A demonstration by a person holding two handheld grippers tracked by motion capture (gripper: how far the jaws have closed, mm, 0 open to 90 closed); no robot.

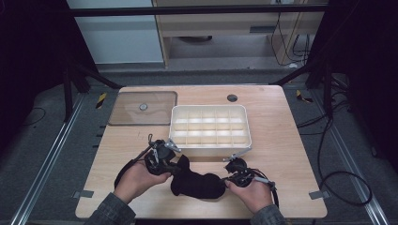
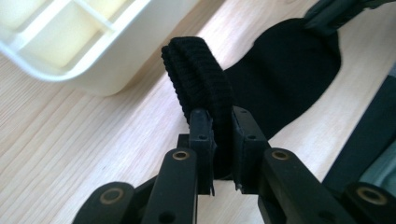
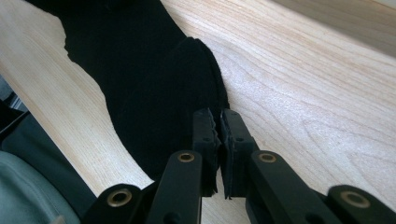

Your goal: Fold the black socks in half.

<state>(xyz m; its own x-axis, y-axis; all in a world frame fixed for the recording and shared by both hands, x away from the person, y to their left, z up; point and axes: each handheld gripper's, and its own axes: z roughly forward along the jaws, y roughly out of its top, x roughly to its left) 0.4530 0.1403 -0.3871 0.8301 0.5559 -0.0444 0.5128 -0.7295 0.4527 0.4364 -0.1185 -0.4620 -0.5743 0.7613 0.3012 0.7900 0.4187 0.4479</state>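
A black sock (image 1: 197,183) lies on the wooden table (image 1: 281,140) near its front edge, stretched between my two grippers. My left gripper (image 1: 179,163) is shut on the sock's ribbed cuff (image 2: 201,70), which stands up folded between the pads and is lifted a little off the wood. The sock's body (image 2: 289,65) trails away behind it. My right gripper (image 1: 225,180) is shut on the sock's other end (image 3: 154,93), pinching the edge of the cloth low over the table. A hand holds each gripper.
A white tray (image 1: 210,149) with several small compartments stands just beyond the grippers, its corner (image 2: 93,74) close to the left jaws. A clear flat lid (image 1: 141,108) lies at the back left. A round grommet hole (image 1: 232,98) sits behind the tray.
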